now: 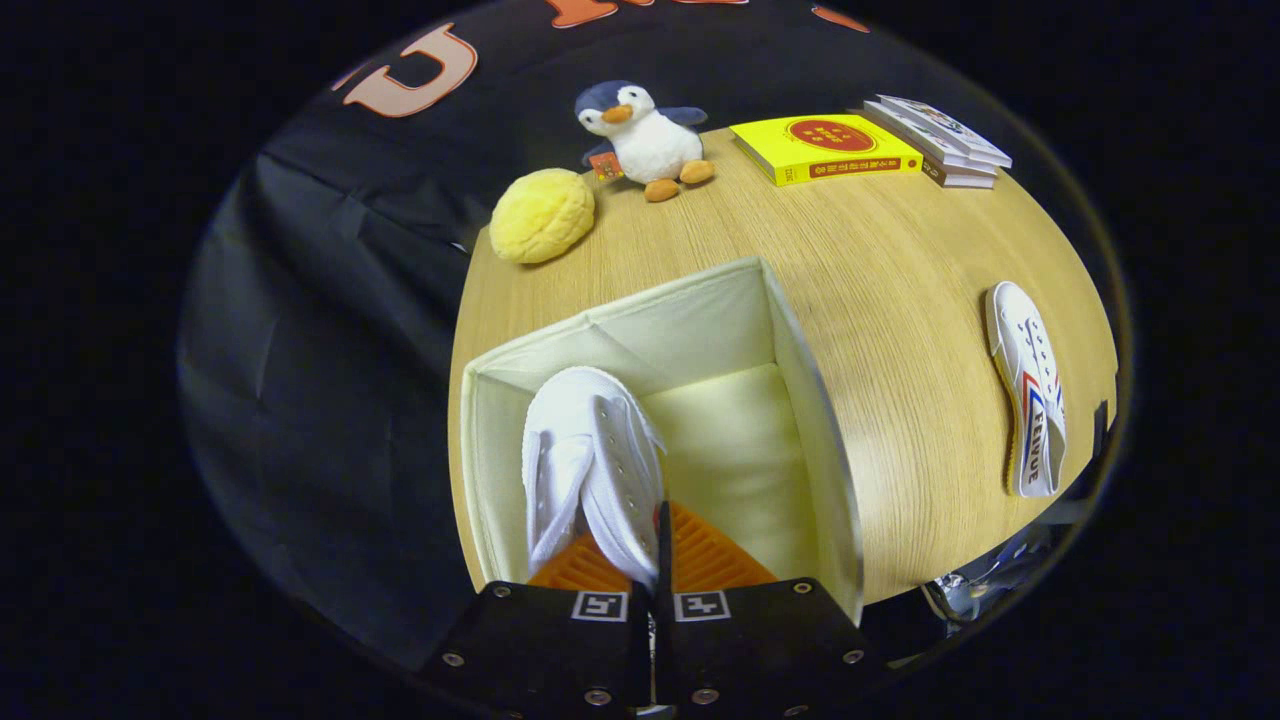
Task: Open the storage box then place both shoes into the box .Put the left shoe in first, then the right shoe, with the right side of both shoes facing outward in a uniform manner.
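Note:
My gripper [655, 560] is over the open cream fabric storage box [810, 420], its orange fingers [715, 560] pressed together on the upper of a white canvas shoe [590, 470]. That shoe hangs toe forward inside the box, against its left wall. A second white shoe [1030, 400] with red and blue stripes lies on its side on the wooden table [900, 270], well right of the box and apart from it.
Beyond the box sit a yellow round plush [542, 215], a penguin plush [640, 135], a yellow book [825, 147] and a small stack of books [940, 140]. The table's left edge runs close beside the box, with black cloth past it.

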